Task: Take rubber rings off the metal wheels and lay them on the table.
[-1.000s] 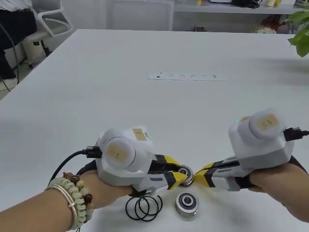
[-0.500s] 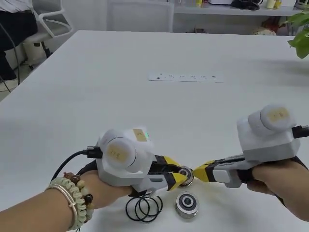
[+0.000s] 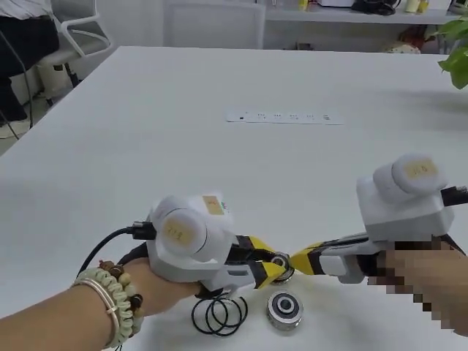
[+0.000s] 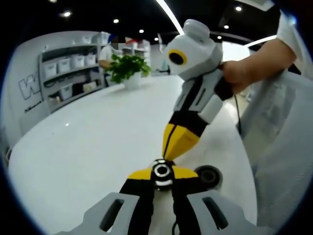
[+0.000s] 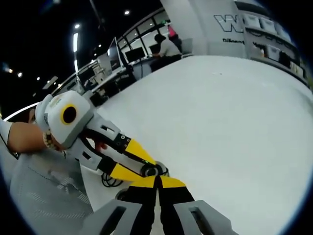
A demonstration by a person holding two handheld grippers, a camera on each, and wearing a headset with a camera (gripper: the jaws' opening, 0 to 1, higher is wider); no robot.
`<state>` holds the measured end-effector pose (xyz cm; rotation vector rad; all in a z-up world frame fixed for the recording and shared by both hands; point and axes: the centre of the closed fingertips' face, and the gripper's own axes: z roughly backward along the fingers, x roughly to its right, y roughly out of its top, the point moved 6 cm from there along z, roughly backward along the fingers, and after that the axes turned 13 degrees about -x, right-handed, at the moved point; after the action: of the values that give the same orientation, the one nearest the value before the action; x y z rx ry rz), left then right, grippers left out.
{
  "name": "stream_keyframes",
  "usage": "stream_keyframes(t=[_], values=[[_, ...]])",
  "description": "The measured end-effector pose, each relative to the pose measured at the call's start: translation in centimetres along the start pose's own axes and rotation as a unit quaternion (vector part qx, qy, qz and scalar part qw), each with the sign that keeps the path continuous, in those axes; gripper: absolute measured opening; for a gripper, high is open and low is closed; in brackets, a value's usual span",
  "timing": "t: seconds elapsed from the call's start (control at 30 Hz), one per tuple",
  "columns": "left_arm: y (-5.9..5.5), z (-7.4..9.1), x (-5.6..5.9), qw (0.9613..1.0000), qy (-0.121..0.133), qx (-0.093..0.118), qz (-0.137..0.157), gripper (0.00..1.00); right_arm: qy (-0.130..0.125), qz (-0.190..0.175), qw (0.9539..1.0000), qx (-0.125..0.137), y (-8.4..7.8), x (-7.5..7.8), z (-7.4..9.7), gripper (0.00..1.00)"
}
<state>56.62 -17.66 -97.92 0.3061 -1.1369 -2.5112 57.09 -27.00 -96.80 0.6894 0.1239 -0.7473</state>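
My left gripper (image 3: 272, 268) is shut on a small metal wheel (image 3: 281, 262) and holds it just above the white table (image 3: 219, 161). In the left gripper view the wheel (image 4: 162, 171) sits between my yellow tips. My right gripper (image 3: 298, 263) is shut, and its tips touch the wheel's rim from the right. In the right gripper view my shut tips (image 5: 157, 182) meet the wheel (image 5: 149, 170); whether they pinch a ring is hidden. A second wheel (image 3: 284, 308) lies on the table below. Black rubber rings (image 3: 219, 314) lie to its left.
A flat socket strip (image 3: 281, 116) is set into the table's middle. A green plant (image 3: 455, 51) stands at the far right edge, and an office chair (image 3: 73, 29) stands beyond the far left corner. Shelves run along the back wall.
My right gripper's body has shifted right and risen a little, while its tips stay at the wheel. The left gripper, the second wheel and the rings have not moved.
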Motion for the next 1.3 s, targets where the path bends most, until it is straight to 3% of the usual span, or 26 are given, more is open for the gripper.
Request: stream_keyframes(t=[0.57,0.6,0.63,0.67,0.87,1.3], values=[[-0.1,0.0,0.0,1.0000,0.001,0.003,0.003,0.14,0.020,0.017,0.9996,0.014,0.6,-1.0,-0.1,0.00],[-0.1,0.0,0.0,1.0000,0.001,0.003,0.004,0.14,0.024,0.025,0.9992,0.022,0.7,-1.2,-0.1,0.00],[-0.1,0.0,0.0,1.0000,0.002,0.003,0.004,0.14,0.040,0.009,0.9981,0.045,1.3,-1.5,0.1,0.00],[-0.1,0.0,0.0,1.0000,0.002,0.004,0.005,0.14,0.033,0.006,0.9990,0.030,1.1,-1.3,0.1,0.00],[-0.1,0.0,0.1,1.0000,0.002,0.006,0.006,0.14,0.022,0.001,0.9993,0.031,0.8,-0.8,-0.1,0.00],[0.0,-0.1,0.2,0.9999,0.005,0.002,0.012,0.14,0.001,-0.013,0.9999,0.008,-0.1,0.1,-0.4,0.00]])
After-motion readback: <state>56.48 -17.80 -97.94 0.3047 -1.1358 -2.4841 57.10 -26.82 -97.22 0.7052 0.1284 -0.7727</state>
